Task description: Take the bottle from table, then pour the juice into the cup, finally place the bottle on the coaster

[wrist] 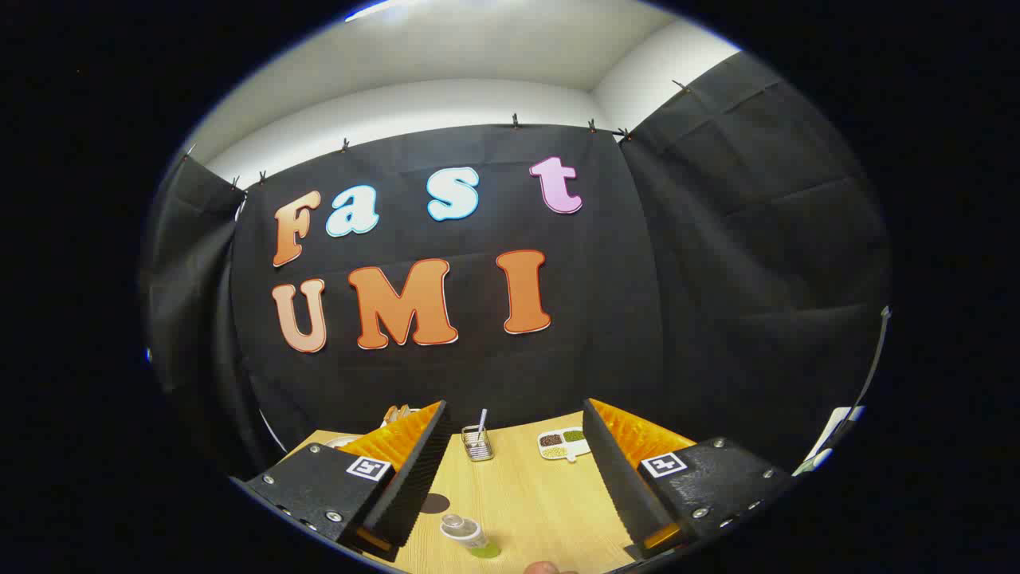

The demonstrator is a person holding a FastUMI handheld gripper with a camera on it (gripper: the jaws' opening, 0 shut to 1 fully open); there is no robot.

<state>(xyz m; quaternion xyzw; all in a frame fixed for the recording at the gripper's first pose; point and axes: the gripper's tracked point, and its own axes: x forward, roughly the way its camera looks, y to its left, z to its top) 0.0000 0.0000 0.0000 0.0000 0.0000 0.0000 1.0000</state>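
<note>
The bottle (468,534) stands on the wooden table (534,502) between the two fingers, low in the gap and nearer the left finger than the right, touching neither. It is small and clear, seen from above, with green liquid showing at its base. Just beside it, toward the left finger, a dark round coaster (434,503) lies flat on the table, partly hidden behind that finger.

The gripper (510,470) is spread wide, its ribbed fingers well apart and holding nothing; both hang above the tabletop with the bottle below and between them. It looks level and forward across the table toward the booth's black cloth wall.

Beyond the fingers, a small wire basket (477,443) with an upright stick-like thing in it stands at the far part of the table, and to its right a white divided tray (563,444) holds dark, green and pale contents. A fingertip (544,568) of a person shows at the near table edge.
</note>
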